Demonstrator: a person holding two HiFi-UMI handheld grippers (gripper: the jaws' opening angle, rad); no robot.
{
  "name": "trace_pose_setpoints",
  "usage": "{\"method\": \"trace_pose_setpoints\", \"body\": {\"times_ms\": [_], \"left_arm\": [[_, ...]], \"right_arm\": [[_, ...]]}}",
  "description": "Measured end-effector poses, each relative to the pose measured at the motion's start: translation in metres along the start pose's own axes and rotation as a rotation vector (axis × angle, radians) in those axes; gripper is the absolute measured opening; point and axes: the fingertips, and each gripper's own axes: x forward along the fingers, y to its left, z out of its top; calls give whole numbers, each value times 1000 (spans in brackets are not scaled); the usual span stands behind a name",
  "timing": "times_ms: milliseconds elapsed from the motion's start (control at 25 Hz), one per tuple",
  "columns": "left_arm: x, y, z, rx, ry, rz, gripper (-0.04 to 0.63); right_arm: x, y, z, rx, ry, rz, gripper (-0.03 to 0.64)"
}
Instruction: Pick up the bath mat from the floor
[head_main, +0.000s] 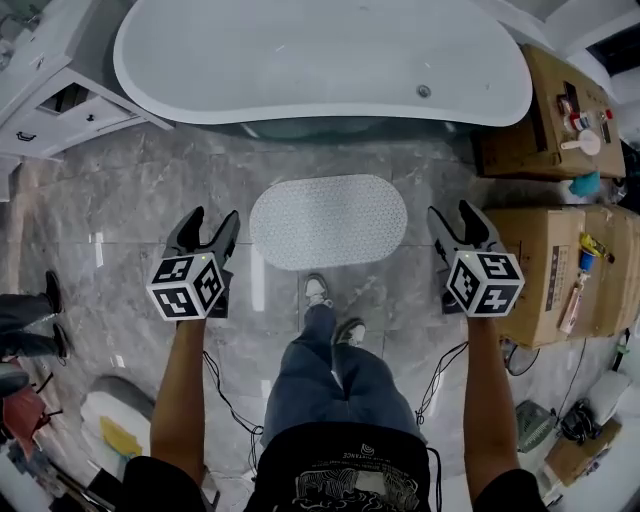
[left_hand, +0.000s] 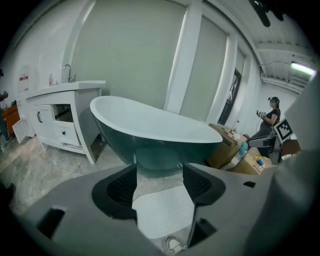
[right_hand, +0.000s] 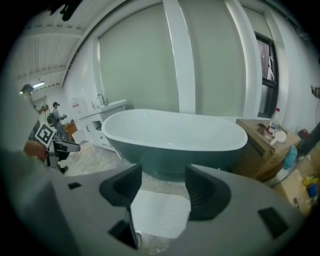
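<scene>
Just one bath mat (head_main: 328, 221), one bathtub (head_main: 320, 60)

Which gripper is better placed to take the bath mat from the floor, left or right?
Left, though only slightly. Both are open and empty, one at each end of the bath mat; the left gripper appears a little nearer its end than the right gripper.

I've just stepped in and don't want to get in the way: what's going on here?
A person stands facing a bathtub, with a gripper in each hand. The left gripper and the right gripper hover on either side of a bath mat that lies flat on the floor in front of the tub. Both grippers have their jaws apart and hold nothing. The mat is not yet touched.
</scene>
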Motion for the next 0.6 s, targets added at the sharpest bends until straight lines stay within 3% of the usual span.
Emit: {"method": "trace_pose_setpoints", "body": {"times_ms": [600], "left_arm": [[82, 12, -141, 17, 113, 25, 314]], "right_arm": [[87, -35, -153, 13, 102, 92, 299]]}}
